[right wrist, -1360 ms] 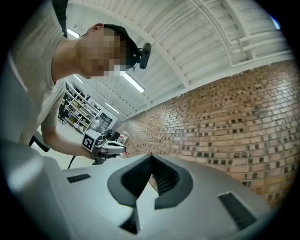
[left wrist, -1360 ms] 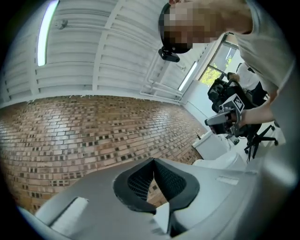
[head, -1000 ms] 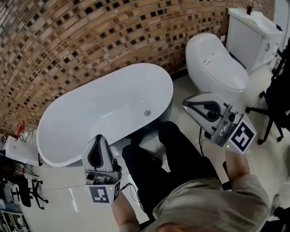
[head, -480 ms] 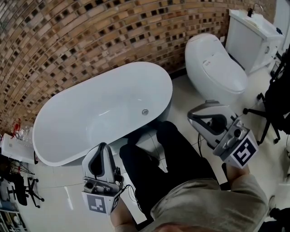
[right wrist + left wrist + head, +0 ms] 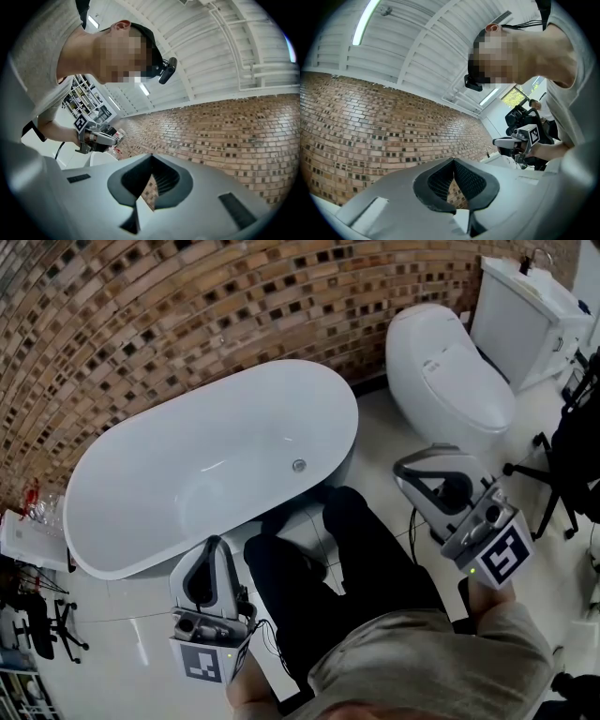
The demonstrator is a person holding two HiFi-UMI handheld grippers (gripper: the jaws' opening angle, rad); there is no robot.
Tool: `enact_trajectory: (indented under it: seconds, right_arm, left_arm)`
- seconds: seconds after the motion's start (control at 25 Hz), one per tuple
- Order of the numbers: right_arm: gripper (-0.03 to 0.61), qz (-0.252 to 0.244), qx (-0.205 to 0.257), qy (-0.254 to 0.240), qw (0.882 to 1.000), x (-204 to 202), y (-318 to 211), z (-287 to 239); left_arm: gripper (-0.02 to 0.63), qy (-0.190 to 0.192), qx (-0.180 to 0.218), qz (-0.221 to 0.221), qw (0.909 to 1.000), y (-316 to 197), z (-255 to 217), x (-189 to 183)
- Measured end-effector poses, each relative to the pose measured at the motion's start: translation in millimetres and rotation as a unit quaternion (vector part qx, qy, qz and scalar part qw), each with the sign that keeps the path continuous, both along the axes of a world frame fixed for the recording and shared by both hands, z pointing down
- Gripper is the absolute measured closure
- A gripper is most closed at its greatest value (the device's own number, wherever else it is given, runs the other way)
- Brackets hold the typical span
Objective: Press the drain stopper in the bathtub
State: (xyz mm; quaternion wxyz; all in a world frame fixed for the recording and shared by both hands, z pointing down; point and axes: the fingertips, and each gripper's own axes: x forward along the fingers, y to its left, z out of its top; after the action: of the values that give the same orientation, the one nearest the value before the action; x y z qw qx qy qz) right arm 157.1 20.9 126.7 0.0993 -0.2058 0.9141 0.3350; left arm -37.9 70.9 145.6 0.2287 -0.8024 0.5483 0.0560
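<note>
The white oval bathtub (image 5: 141,474) stands against the brick wall. Its round metal drain stopper (image 5: 299,465) sits in the tub floor near the right end. My left gripper (image 5: 213,546) is held outside the tub, below its front rim, jaws together with nothing between them. My right gripper (image 5: 405,465) hovers over the floor right of the tub, also shut and empty. Both gripper views point upward at the wall and ceiling: the left gripper (image 5: 453,161) and the right gripper (image 5: 151,157) show their jaws meeting at the tips. Neither shows the stopper.
A white toilet (image 5: 448,371) with its cistern (image 5: 525,310) stands right of the tub. A black chair base (image 5: 562,465) is at the far right. Small items (image 5: 28,521) and a stand lie at the left edge. The person's black-trousered legs (image 5: 347,559) are between the grippers.
Both grippers have dropped slightly back toward the person. The tub has shifted a little up and left in the head view. Both jaws stay shut.
</note>
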Motion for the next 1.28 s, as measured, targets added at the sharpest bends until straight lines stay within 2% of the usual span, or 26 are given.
enact_trajectory:
  seconds: [1.28]
  right_arm:
    - [0.577, -0.004, 0.005, 0.008, 1.0, -3.2, 0.2, 4.9]
  left_arm:
    - [0.62, -0.011, -0.003, -0.002, 0.9999, -2.3, 4.6, 2.9]
